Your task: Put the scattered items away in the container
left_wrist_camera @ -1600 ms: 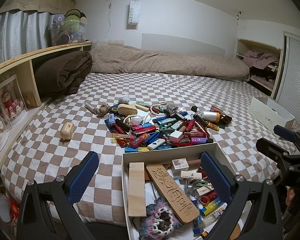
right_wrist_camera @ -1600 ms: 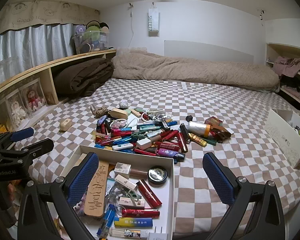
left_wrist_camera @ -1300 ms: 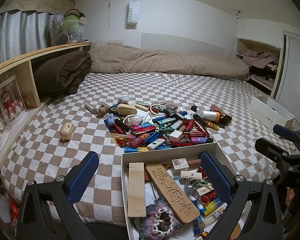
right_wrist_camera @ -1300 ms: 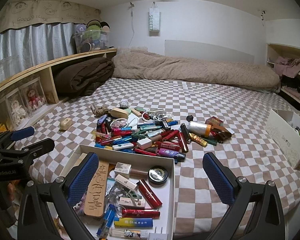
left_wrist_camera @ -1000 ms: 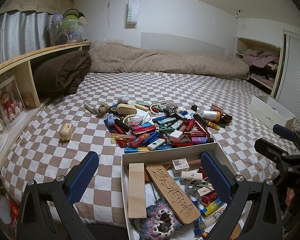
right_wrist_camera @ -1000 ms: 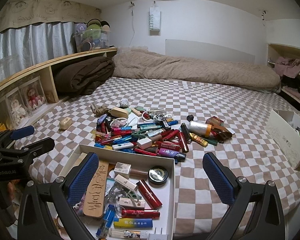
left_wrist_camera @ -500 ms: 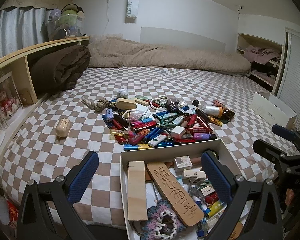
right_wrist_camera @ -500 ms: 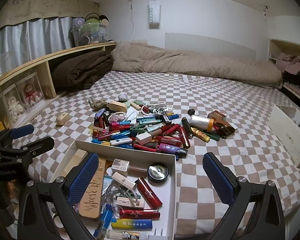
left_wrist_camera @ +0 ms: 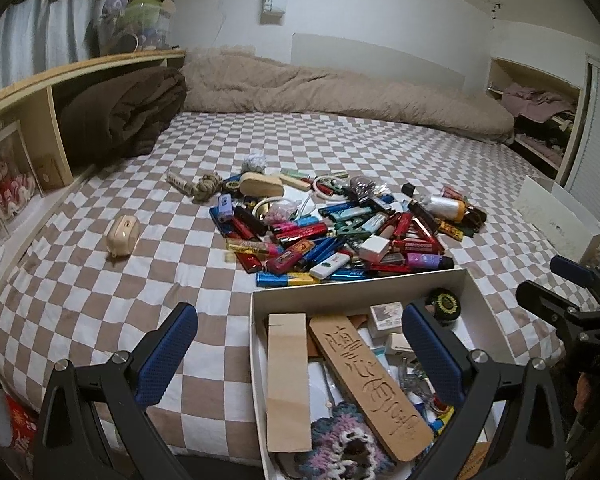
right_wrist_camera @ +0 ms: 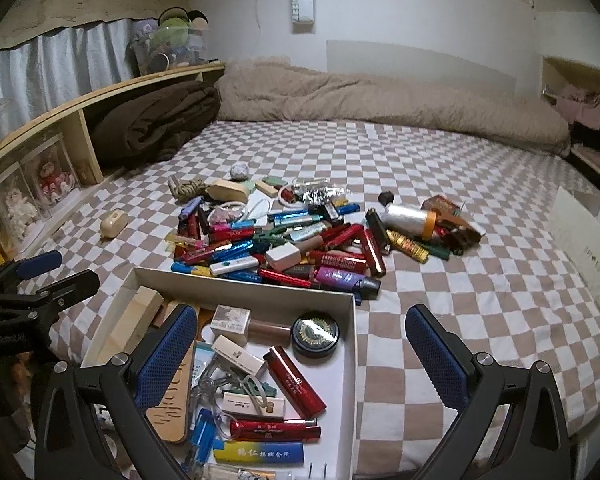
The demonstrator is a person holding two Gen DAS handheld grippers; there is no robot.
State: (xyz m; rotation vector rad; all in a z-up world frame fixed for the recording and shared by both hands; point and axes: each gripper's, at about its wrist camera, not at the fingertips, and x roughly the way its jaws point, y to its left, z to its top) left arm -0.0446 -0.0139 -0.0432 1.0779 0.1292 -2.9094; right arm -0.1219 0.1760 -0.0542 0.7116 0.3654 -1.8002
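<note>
Both my grippers hang at the near edge of the bed with nothing in them. Left gripper (left_wrist_camera: 298, 350): jaws spread wide, blue pads well apart, empty, hovering over the left part of the white box (left_wrist_camera: 360, 284). Right gripper (right_wrist_camera: 300, 354): jaws also spread wide, empty, over the box's right wall (right_wrist_camera: 350, 360) and the checkered sheet (right_wrist_camera: 460, 300) beside it. Each gripper shows in the other's view: the right one at the right edge of the left view (left_wrist_camera: 568, 300), the left one at the left edge of the right view (right_wrist_camera: 36, 280).

The box sits on the sheet at the near edge and is already partly filled: plain wooden block (left_wrist_camera: 288, 384), carved wooden plaque (left_wrist_camera: 370, 384) lying beside it, crocheted piece (left_wrist_camera: 340, 448) at the near end, round black tin (right_wrist_camera: 315, 334) in the far right corner, red lighter (right_wrist_camera: 294, 380), small white cards and clips.

The scattered pile (left_wrist_camera: 340, 236) lies on the sheet just beyond the box's far wall, touching it or nearly so: many lighters in red, blue and pink, a white eraser-like block (right_wrist_camera: 283, 255), a silver thread spool (right_wrist_camera: 410, 216) on the right, a wooden brush (left_wrist_camera: 262, 188) and a knotted rope (left_wrist_camera: 202, 186) at the far left. A beige earbud case (left_wrist_camera: 123, 236) sits alone, well apart to the left of the pile. An open white carton (left_wrist_camera: 560, 220) stands at the right edge of the bed.
</note>
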